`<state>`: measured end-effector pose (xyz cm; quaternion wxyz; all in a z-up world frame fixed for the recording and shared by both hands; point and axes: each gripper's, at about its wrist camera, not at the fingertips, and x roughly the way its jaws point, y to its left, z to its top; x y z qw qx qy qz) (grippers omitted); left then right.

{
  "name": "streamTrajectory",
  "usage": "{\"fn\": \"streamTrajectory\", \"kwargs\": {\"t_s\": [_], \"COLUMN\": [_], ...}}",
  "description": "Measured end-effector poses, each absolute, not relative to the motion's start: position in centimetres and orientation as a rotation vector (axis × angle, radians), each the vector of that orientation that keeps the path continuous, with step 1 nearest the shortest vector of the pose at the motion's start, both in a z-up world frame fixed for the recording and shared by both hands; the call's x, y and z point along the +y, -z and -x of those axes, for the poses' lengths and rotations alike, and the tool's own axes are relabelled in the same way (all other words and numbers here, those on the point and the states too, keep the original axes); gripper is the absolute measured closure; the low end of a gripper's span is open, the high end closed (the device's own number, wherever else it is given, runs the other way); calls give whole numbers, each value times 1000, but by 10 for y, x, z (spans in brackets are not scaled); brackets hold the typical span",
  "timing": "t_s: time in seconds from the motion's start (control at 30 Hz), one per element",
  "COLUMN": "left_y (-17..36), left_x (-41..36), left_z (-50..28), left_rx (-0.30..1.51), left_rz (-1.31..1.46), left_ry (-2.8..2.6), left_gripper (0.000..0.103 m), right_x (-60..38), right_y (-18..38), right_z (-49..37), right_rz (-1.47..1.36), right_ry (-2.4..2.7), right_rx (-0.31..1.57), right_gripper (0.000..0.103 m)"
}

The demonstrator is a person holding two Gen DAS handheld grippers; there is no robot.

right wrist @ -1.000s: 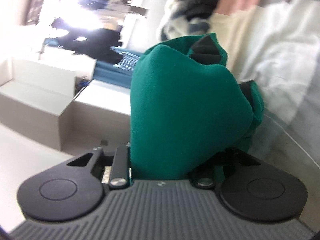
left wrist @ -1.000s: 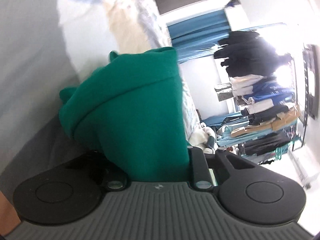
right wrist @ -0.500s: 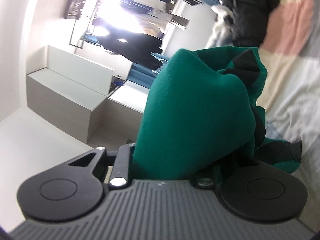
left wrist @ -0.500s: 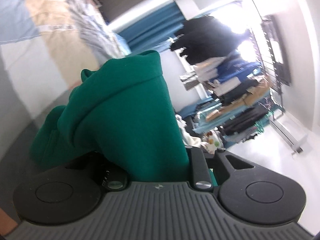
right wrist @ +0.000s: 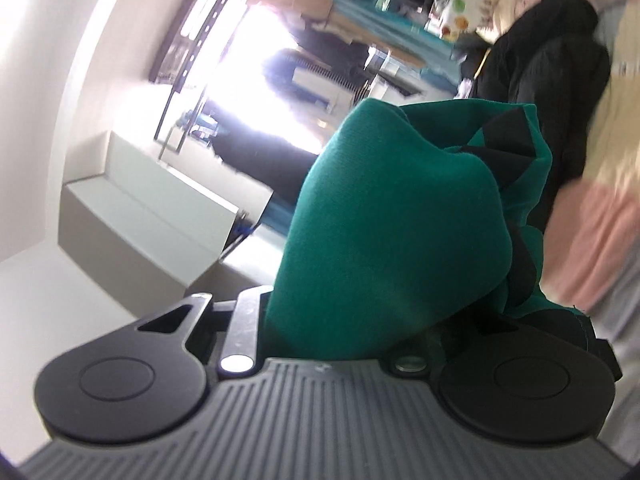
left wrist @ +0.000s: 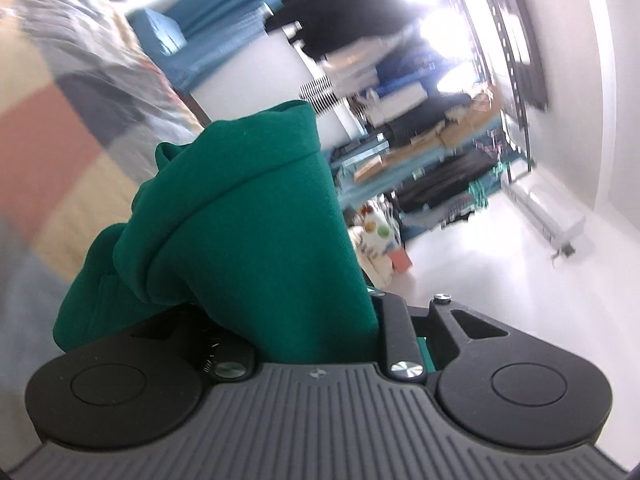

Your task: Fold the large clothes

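Left wrist view: the left hand-held gripper (left wrist: 304, 320) is clamped on a thick bunch of the large green knit garment (left wrist: 248, 232), which swells up out of the jaws and hides the fingertips. A rolled hem or cuff runs across the top of the bunch, and a fold sags off to the left. Beyond it on the left lies a bed under a patchwork quilt of pink, cream and grey blocks (left wrist: 48, 152); to the right stand cluttered racks of hanging and stacked clothes (left wrist: 420, 120) against a bright window, with pale floor below.

Right wrist view: the right hand-held gripper (right wrist: 344, 320) is likewise clamped on a wad of the same green garment (right wrist: 392, 232), here showing black panels or lining on its right side. A pale, boxy bench or cabinet (right wrist: 140, 220) sits to the left, a dark jacket-like heap (right wrist: 552, 80) lies on the bed at upper right, and the quilt's pink and cream patches show beside it, blurred.

Judging from this, the step in hand is lifting the garment clear by 2 grasped points, held up in the air in front of the bed. The next move likely calls for spreading the 2 grips apart so the cloth hangs flat, then lowering it onto the quilt without letting either bunch slip.
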<state>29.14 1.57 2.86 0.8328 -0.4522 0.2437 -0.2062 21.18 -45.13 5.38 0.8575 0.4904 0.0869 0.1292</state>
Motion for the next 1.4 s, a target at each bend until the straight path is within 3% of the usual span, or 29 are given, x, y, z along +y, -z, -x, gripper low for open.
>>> {"fn": "streamTrajectory", "kwargs": {"t_s": [0.4,0.63,0.87,1.4], "left_y": [-20,63,120,175], "left_x": [-167,-215,-206,-164], "left_z": [-487,-541,-524,-456], "left_rx": [623,668,632,755], "left_rz": [824,731,666,774], "left_ry": [536,601,658,615], "left_gripper": [78,78,78,78], "right_x": [-594,-644,-647,-618], "right_y": [-41,14,88,123], "right_z": [-325,-378,-362,-269], "right_rz": [-987,-905,-964,-972], "right_ry": [-113,-89,-67,-64], "right_rx": [136,179,249,290], "right_gripper": [71,71,71,72]}}
